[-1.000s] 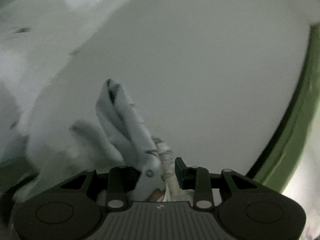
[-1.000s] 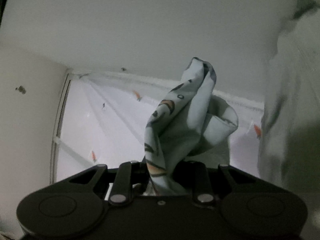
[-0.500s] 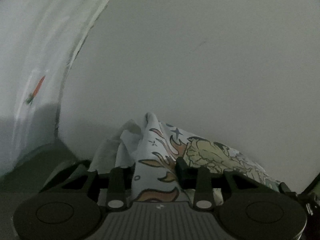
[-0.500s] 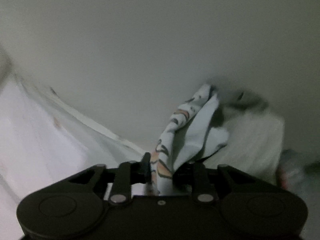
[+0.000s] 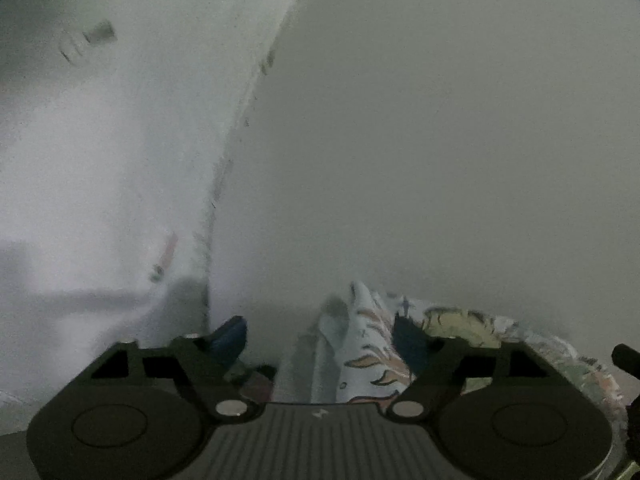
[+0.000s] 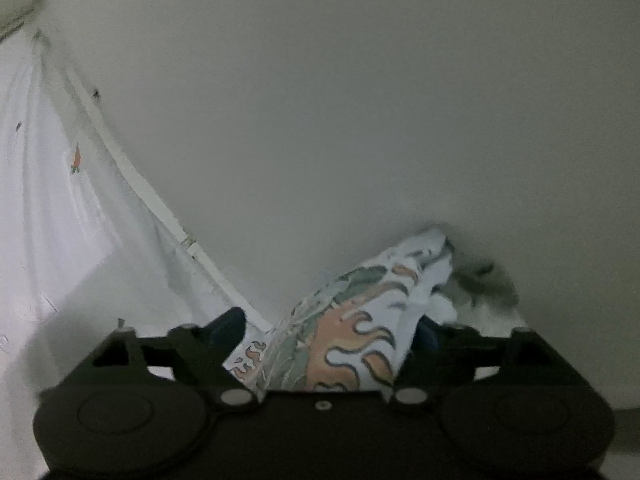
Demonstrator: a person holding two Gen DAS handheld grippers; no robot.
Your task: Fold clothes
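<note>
A white garment [image 5: 360, 352] printed with orange flames and green figures lies bunched between the fingers of my left gripper [image 5: 320, 334], whose jaws stand wide apart. The cloth rests against the right finger and spreads off to the right. In the right wrist view the same garment [image 6: 344, 340] fills the gap of my right gripper [image 6: 332, 328], whose jaws are also wide apart. Its far end rises to a crumpled peak. Both views are dim and blurred.
A plain pale wall [image 5: 440, 140] fills most of both views. A white sheet with small carrot prints [image 6: 60, 208] lies at the left, and also shows in the left wrist view [image 5: 100, 200].
Both grippers were shut on the garment and have opened wide. The cloth has slackened and sunk lower between the fingers. Both cameras have swung toward the wall.
</note>
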